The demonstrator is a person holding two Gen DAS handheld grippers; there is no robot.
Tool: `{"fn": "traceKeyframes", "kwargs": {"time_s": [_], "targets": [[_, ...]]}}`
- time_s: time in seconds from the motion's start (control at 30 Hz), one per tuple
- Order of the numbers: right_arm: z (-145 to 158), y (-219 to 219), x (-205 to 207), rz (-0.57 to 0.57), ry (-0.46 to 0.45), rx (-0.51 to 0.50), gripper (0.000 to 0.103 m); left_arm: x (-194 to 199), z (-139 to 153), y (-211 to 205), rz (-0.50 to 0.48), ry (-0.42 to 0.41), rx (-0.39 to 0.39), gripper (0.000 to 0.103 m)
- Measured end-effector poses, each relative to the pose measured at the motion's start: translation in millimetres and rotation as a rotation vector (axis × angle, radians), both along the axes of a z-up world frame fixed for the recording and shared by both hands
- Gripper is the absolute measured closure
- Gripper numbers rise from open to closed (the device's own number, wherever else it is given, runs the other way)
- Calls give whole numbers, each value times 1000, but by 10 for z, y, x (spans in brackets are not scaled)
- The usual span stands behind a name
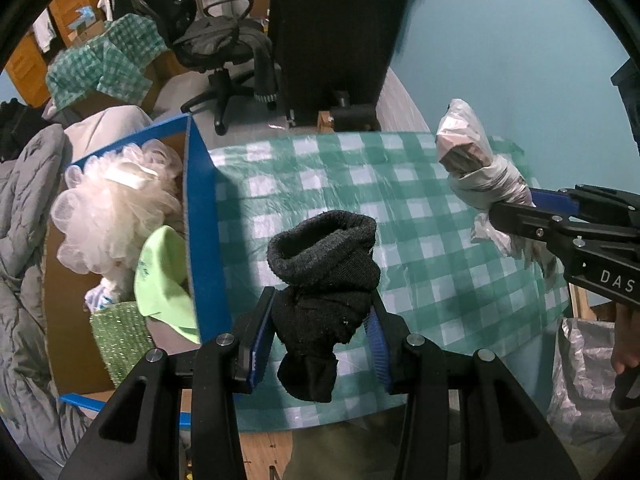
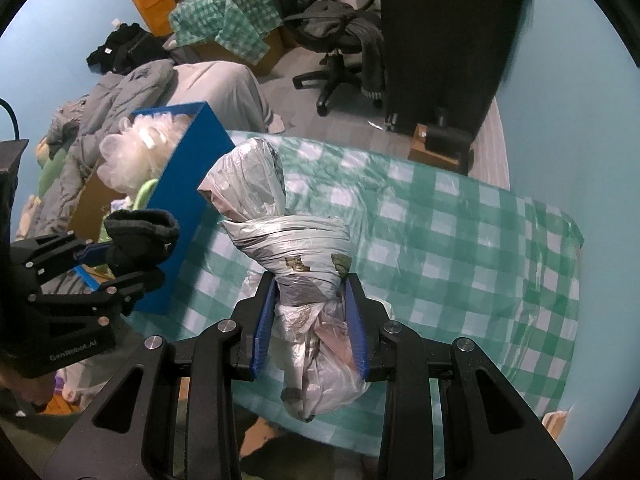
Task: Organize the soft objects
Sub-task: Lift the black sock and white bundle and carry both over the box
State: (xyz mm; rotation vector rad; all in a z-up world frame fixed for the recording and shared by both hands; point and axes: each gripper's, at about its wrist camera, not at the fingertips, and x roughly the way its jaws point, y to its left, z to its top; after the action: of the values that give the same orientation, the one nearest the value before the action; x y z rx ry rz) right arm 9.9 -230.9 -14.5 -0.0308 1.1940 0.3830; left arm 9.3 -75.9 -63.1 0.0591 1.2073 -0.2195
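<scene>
Two soft things were in hand at once. The left gripper (image 1: 322,320) was clamped on a rolled black sock (image 1: 324,276), its blue pads pinching the middle so the cuff stood above the jaws and the toe end hung below. The right gripper (image 2: 312,320) was clenched round a knotted plastic bag bundle (image 2: 288,240), gripped below its twisted waist. Both loads hung clear above the green checked tablecloth (image 1: 360,184), touching nothing.

The blue-rimmed box (image 1: 200,216) stood at the table's left edge, already holding a white mesh bath pouf (image 1: 108,204), a pale green cloth (image 1: 164,280) and a green sparkly item lower down — what that was could not be told.

The step in hand looked like a carry to that box. To do it well, each load should be kept high enough that its hanging end passes over the blue wall rather than catching on it. The sock was nearer — it should probably go first, leaving the way open for the bag. Neither grip should slacken until the piece is over the opening; the plastic looked slippery and could slide out if eased early.
</scene>
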Motion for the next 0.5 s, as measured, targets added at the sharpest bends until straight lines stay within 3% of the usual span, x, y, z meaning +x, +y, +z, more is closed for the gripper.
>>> {"fn": "traceKeyframes", "kwargs": {"time_s": [0.5], "targets": [[139, 388, 104, 65, -18, 30, 71, -38, 218, 476, 92, -36, 12, 60]]}}
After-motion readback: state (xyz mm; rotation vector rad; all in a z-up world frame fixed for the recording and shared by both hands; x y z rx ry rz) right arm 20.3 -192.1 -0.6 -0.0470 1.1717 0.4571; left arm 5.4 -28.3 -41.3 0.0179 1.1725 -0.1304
